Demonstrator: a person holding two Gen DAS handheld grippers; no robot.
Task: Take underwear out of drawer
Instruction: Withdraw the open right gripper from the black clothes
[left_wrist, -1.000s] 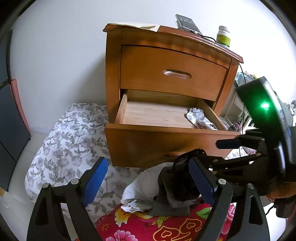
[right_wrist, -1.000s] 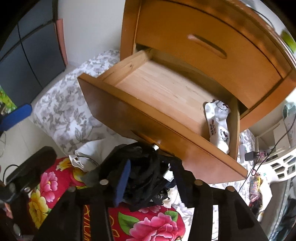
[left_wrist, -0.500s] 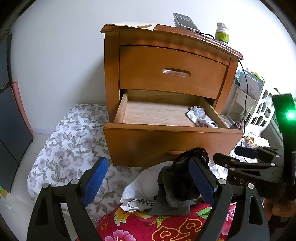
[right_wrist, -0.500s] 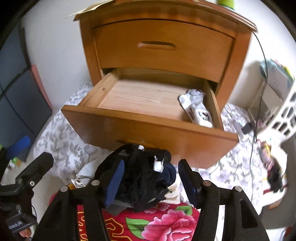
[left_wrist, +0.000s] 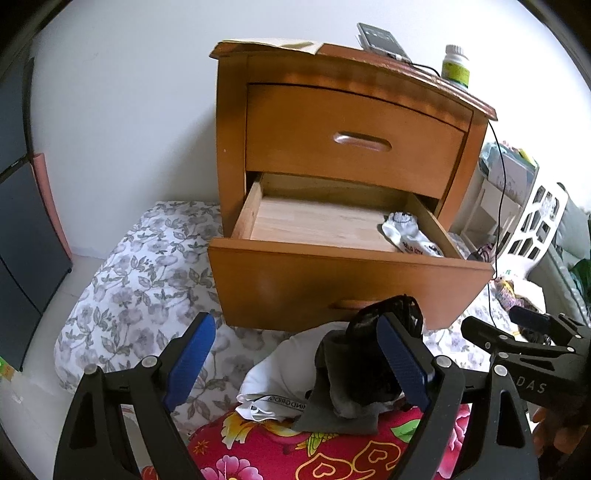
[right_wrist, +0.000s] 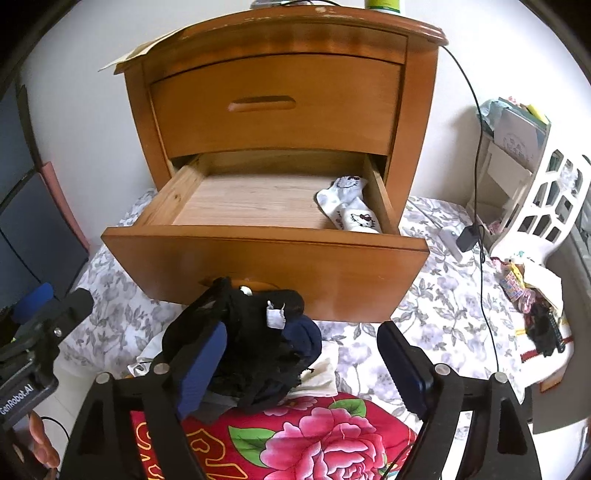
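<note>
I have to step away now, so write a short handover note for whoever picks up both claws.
Left claw: open, holding nothing, hovering over the garment pile.
Right claw: jaws opening; the black underwear lies between them on the pile, no longer pinched.
Lower drawer: pulled out; only white cartoon socks remain at its right side.
Done: underwear sits out on the red floral quilt.
Left: no underwear visible in the drawer; back both claws away.

Both grippers (left_wrist: 295, 362) (right_wrist: 301, 363) — black frames, silver screws, blue-padded jaws.
</note>
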